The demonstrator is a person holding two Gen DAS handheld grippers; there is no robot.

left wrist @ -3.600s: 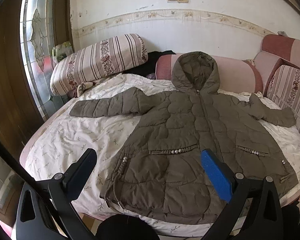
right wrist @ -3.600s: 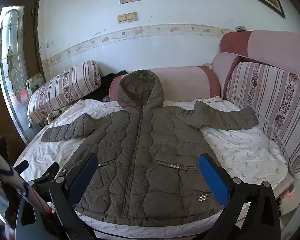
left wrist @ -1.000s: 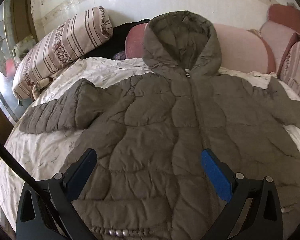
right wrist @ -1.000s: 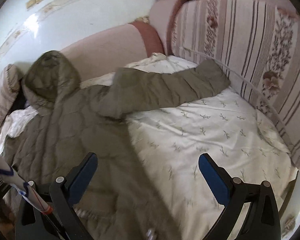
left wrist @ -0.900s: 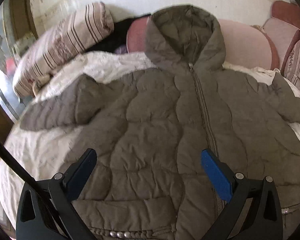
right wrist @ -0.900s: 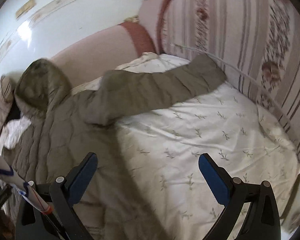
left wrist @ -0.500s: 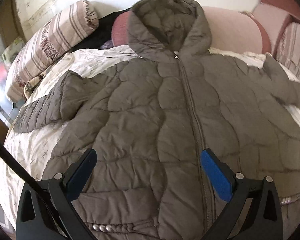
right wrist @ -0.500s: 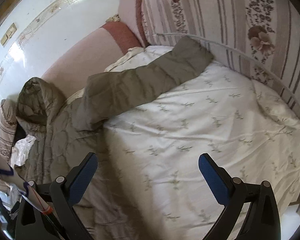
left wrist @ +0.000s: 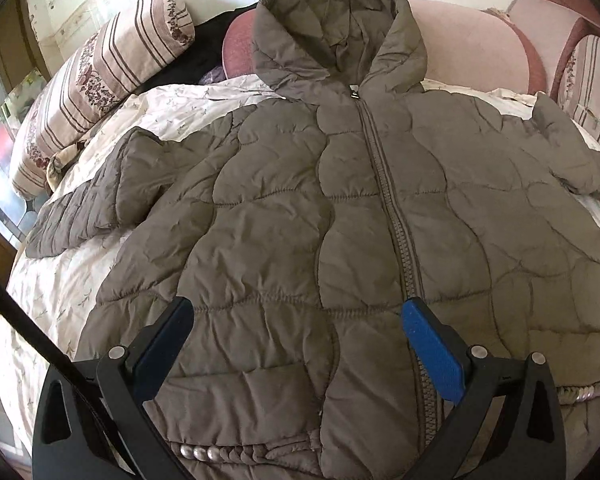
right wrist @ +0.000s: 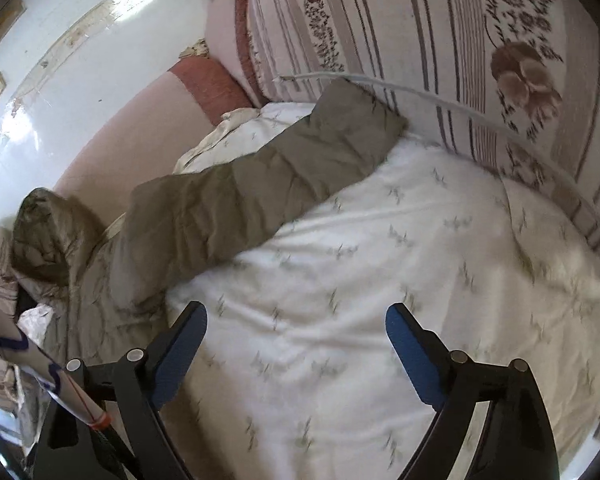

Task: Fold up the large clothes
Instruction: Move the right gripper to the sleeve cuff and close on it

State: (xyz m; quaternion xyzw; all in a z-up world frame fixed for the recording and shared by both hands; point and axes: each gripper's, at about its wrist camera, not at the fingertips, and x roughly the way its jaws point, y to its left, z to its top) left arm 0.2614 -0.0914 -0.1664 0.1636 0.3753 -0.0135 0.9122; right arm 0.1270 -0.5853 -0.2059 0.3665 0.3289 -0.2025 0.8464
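An olive quilted hooded jacket lies face up and zipped on the white bedspread, sleeves spread to both sides. Over its lower chest hovers my left gripper, open, with nothing between its fingers. In the right wrist view the jacket's right sleeve stretches up to the striped cushion, and the hood shows at the left. My right gripper hangs over bare bedspread just below that sleeve; its jaws are wide and closing, nothing between them.
A striped bolster and dark clothing lie at the bed's far left. Pink cushions line the back wall. A tall striped floral cushion with a white cord bounds the right side.
The right gripper has swung right and down, from over the jacket's edge to the bedspread by the sleeve, and its jaws have narrowed slightly. The left gripper has sunk a little toward the jacket.
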